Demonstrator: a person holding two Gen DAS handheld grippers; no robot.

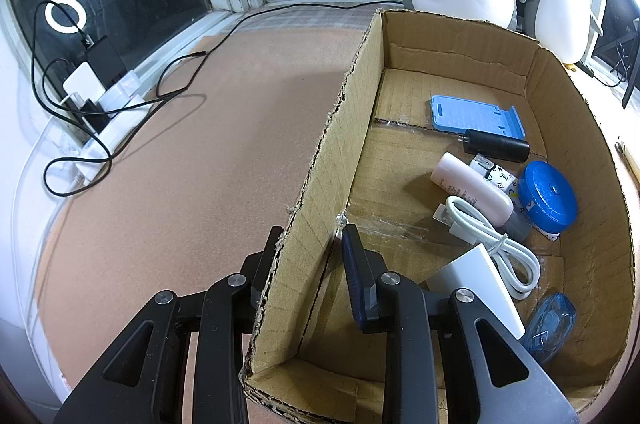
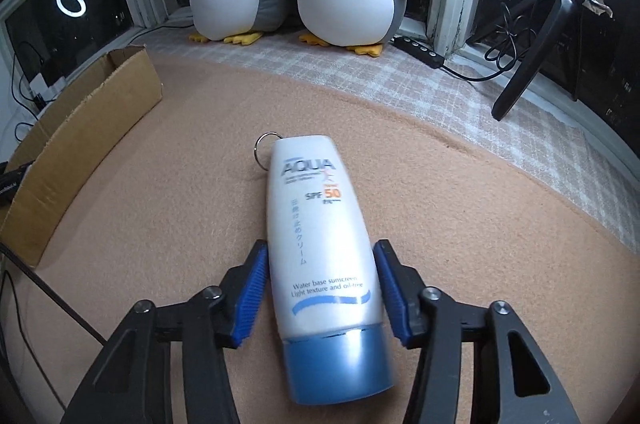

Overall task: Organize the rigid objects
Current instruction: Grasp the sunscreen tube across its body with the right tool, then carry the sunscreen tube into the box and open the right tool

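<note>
White plastic sunscreen tube (image 2: 320,244) with blue cap and a metal ring at its far end, lying on the tan felt tabletop (image 2: 460,224), between the spread fingers of the right hand-held gripper (image 2: 320,288), left hand-held gripper (image 1: 310,264) straddling the brown cardboard box (image 1: 320,183) wall, not closed on it

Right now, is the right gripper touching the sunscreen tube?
Apart. The right wrist view shows carpet between each blue pad and the sunscreen tube.

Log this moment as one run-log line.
left gripper: open, straddling cardboard box wall | right gripper: open around sunscreen tube, not clamped | tube lying on mat, outside box
</note>
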